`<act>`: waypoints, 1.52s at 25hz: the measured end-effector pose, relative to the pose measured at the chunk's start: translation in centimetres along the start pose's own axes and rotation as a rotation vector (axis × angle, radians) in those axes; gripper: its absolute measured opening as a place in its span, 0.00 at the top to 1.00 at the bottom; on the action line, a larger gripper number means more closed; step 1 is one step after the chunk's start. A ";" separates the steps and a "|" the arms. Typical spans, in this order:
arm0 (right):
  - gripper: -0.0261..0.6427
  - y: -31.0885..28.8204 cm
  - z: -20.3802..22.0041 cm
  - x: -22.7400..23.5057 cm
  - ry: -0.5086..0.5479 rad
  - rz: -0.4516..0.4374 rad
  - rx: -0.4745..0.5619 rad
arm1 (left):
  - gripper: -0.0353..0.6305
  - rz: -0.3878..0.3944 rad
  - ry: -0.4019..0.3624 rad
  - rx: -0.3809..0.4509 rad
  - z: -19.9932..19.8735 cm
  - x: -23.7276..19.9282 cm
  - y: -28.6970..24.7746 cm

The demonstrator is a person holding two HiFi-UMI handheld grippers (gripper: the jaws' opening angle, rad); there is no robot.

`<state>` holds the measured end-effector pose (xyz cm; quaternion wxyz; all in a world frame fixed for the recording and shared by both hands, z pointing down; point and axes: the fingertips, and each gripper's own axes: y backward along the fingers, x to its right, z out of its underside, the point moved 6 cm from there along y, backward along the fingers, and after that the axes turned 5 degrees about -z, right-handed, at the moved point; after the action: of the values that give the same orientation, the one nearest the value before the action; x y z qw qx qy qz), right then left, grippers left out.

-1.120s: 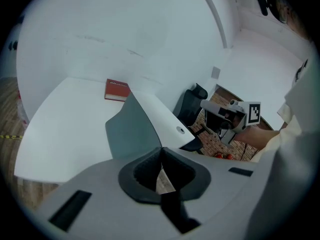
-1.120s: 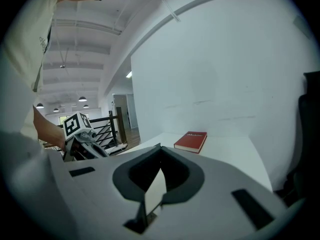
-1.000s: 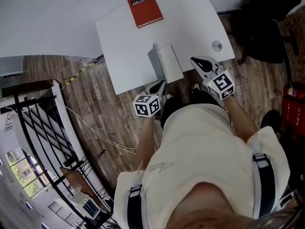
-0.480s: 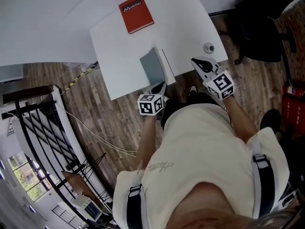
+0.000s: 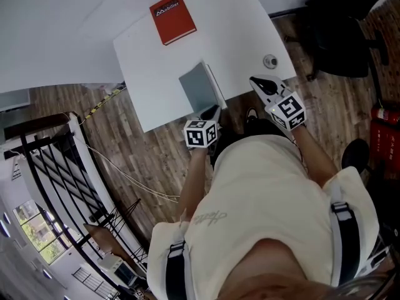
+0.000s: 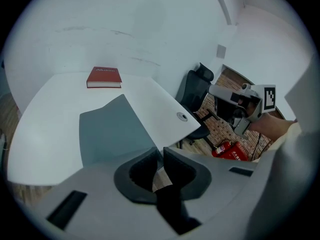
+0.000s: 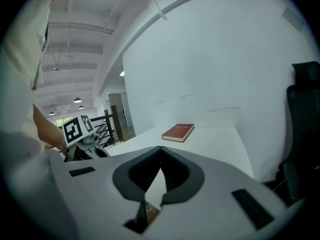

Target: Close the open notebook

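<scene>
The grey notebook (image 5: pixel 201 87) lies flat and closed near the front edge of the white table (image 5: pixel 244 24); a thin white page edge shows along its right side. The left gripper view has the notebook (image 6: pixel 112 131) just ahead of the jaws. My left gripper (image 5: pixel 212 110) is shut and holds nothing, at the table edge by the notebook's near corner. My right gripper (image 5: pixel 257 80), also shut and holding nothing, hovers over the table's right front corner, apart from the notebook.
A red book (image 5: pixel 172 19) lies at the table's far side. A round grommet (image 5: pixel 270 60) sits in the tabletop near the right gripper. A black office chair (image 5: pixel 340 39) stands to the right, and a black railing (image 5: pixel 50 161) to the left on the wood floor.
The notebook's grey cover, standing up a second ago with a white page showing, has come down flat. The left gripper has shifted slightly right along the table edge.
</scene>
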<state>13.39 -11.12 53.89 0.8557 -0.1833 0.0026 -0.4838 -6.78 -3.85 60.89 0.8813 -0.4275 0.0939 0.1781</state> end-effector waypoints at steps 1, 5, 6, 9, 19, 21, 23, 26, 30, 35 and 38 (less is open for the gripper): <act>0.95 -0.1 0.1 0.0 -0.002 -0.001 -0.002 | 0.90 0.008 -0.003 -0.001 -0.1 0.2 0.0; 0.95 -0.3 0.3 -0.3 -0.005 -0.006 -0.002 | 0.90 0.029 -0.017 0.008 -0.5 1.0 0.0; 0.95 -0.4 0.3 -0.4 -0.006 -0.007 -0.001 | 0.90 0.028 -0.018 0.010 -0.6 1.0 0.0; 0.95 -0.5 0.0 -0.6 -0.003 -0.010 0.006 | 0.90 0.020 -0.013 0.020 -0.9 0.7 0.3; 0.95 -1.5 -2.8 -2.8 0.031 -0.068 0.010 | 0.91 -0.044 -0.014 0.151 -3.6 -1.2 3.8; 0.95 -2.0 -3.9 -3.9 0.041 -0.095 0.021 | 0.91 -0.069 -0.017 0.188 -4.3 -1.8 5.1; 0.95 -2.5 -5.0 -5.1 0.047 -0.121 0.031 | 0.91 -0.095 -0.026 0.221 -5.1 -2.2 6.7; 0.95 -3.3 -6.4 -6.4 0.047 -0.153 0.044 | 0.91 -0.117 -0.045 0.275 -6.4 -2.5 8.8; 0.95 -4.1 -8.4 -7.8 0.087 -0.148 0.062 | 0.91 -0.131 -0.068 0.339 -8.1 -2.8 11.6; 0.95 -5.0 -10.8 -8.9 0.123 -0.148 0.091 | 0.91 -0.160 -0.072 0.417 -10.0 -3.8 14.8; 0.95 -5.3 -12.2 -9.3 0.125 -0.155 0.120 | 0.91 -0.172 -0.085 0.448 -11.1 -4.5 16.4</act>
<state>1.80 -9.68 42.54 0.8234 -0.1011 0.0129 -0.5582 -17.50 -4.25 43.63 0.9692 -0.2200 0.0569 0.0952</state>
